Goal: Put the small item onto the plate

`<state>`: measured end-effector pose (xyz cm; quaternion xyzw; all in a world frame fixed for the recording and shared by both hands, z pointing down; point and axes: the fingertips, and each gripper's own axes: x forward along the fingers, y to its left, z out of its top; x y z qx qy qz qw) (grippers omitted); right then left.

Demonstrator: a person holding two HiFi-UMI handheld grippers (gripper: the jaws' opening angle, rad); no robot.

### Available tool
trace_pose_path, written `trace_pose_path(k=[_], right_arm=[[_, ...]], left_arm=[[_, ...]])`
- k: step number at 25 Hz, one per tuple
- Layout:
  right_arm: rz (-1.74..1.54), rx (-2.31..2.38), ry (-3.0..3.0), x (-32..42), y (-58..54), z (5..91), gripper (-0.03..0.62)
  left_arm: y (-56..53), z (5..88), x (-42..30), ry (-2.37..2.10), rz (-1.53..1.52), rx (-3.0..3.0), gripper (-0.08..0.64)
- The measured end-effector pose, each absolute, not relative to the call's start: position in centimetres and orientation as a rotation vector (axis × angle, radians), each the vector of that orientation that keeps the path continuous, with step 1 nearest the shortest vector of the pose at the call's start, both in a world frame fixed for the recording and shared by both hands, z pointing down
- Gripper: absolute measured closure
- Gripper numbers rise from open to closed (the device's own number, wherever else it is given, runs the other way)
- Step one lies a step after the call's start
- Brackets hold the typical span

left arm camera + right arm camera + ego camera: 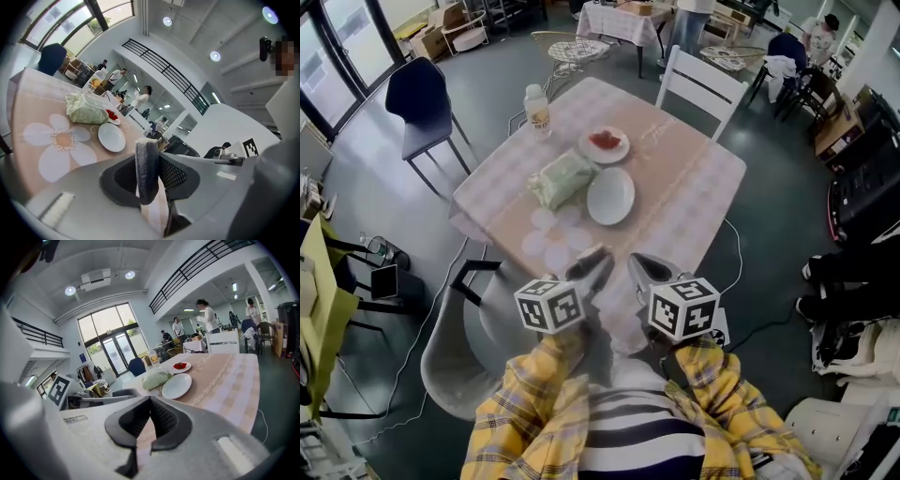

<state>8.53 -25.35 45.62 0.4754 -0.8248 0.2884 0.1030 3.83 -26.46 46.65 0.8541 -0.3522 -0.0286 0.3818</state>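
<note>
An empty white plate [610,195] [111,137] [176,386] lies near the middle of the pink checked table [675,178]. Behind it a smaller plate [605,143] [180,366] carries small red pieces [605,140] [110,114]. A crumpled pale green bag [561,178] [86,108] [156,378] lies to the left of the empty plate. My left gripper [598,258] [157,150] and right gripper [637,265] [150,399] hover side by side over the table's near edge, well short of the plates. The tips of each pair meet, and nothing is between them.
A bottle [537,110] with an orange label stands at the far left of the table. A white chair [703,84] is at the far side, a dark blue chair [420,98] stands to the left, and a grey chair [455,356] is under my left arm. People stand at tables farther back.
</note>
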Motion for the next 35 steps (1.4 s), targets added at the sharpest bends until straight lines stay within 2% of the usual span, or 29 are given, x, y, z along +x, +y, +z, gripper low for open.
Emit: trace_pose_path(k=[13, 35], right_arm=[[0.818, 1.336, -2.380, 11.1, -33.1, 49.1, 0.591], [0.819, 1.264, -2.316, 11.0, -40.5, 53.5, 0.591]], left_arm=[[-34.4, 49.6, 6.6, -0.957, -0.047, 2.109, 0.462], [-43.2, 53.4, 7.0, -1.043, -0.008, 2.019, 0.460]])
